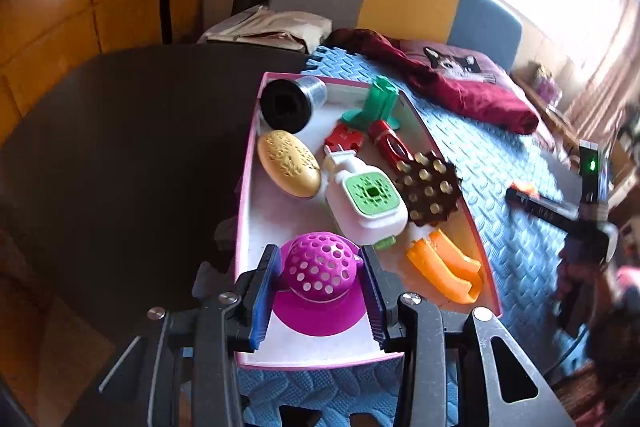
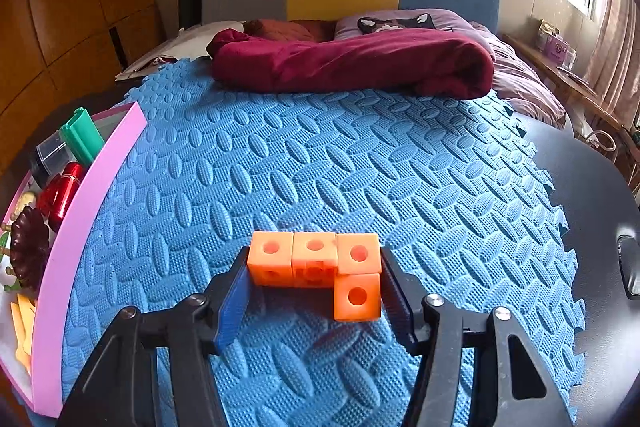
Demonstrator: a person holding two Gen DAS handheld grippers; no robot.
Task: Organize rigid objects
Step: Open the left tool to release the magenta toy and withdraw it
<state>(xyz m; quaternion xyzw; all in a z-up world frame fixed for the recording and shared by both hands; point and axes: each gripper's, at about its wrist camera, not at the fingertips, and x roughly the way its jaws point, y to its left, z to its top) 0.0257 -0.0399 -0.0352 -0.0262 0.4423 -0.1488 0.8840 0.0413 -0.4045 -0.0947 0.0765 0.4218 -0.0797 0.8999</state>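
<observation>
Many toys in pink box (image 1: 448, 155), magenta strainer (image 1: 322, 269) included

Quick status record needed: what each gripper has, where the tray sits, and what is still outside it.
left gripper: shut on purple perforated dome, over the tray's near end
right gripper: around orange cube piece on the blue mat; contact unclear
tray: pink-rimmed, at the mat's left edge, holding several items
outside tray: orange cube piece

Matt embossed blue foam mat (image 2: 320, 167), glossy orange plastic cubes (image 2: 316, 263), soft maroon cloth (image 2: 352, 67).
</observation>
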